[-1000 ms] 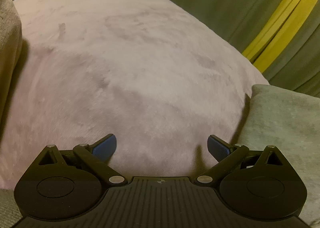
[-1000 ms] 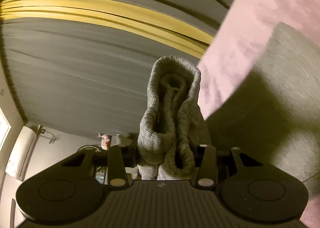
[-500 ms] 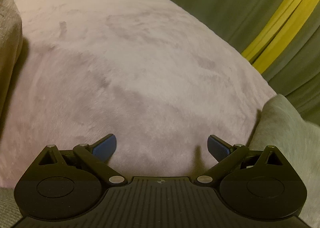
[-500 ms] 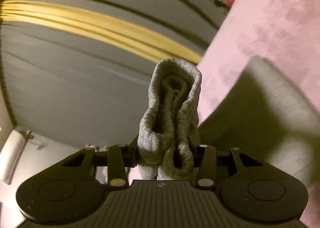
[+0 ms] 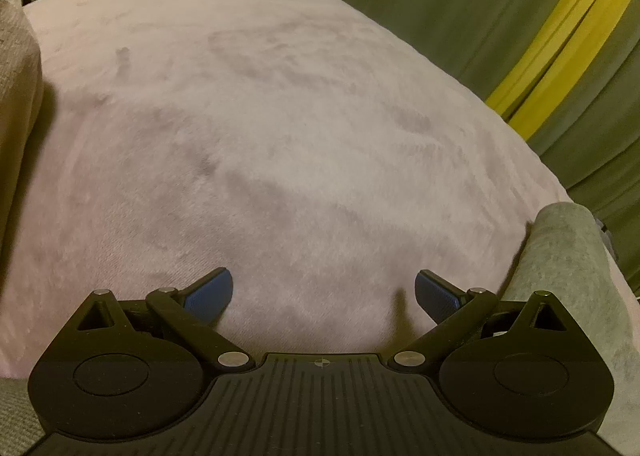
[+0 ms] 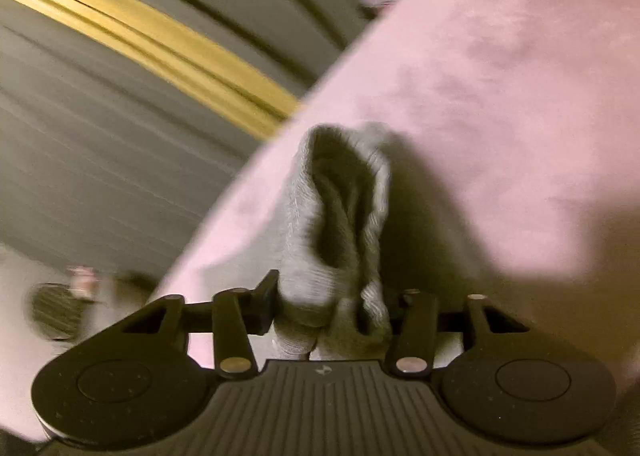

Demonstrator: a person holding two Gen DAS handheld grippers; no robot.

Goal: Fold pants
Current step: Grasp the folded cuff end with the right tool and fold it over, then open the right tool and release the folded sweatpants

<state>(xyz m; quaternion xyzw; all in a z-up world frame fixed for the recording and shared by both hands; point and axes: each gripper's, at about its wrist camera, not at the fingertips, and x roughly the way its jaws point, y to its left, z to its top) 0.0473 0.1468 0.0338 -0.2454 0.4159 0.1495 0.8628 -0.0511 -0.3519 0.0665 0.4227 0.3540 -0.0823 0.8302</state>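
Note:
The grey knit pants [image 6: 340, 216] are bunched between my right gripper's [image 6: 332, 304] fingers, which are shut on the cuff; the fabric stands up in front of the camera above the pink blanket [image 6: 500, 96]. In the left wrist view a raised grey part of the pants [image 5: 572, 264] shows at the right edge. My left gripper [image 5: 324, 292] is open and empty, its blue pads [image 5: 210, 294] just above the pink blanket [image 5: 260, 136].
A beige cushion [image 5: 16, 88] lies at the left edge of the blanket. Grey-green curtains with a yellow stripe [image 5: 560, 36] hang behind the bed, also in the right wrist view [image 6: 160, 44]. A fan [image 6: 56, 308] stands low at left.
My right gripper has swung with the pants cuff from facing the curtain to over the pink blanket. In the left view the grey fabric at the right has lifted and narrowed. The left gripper stays open.

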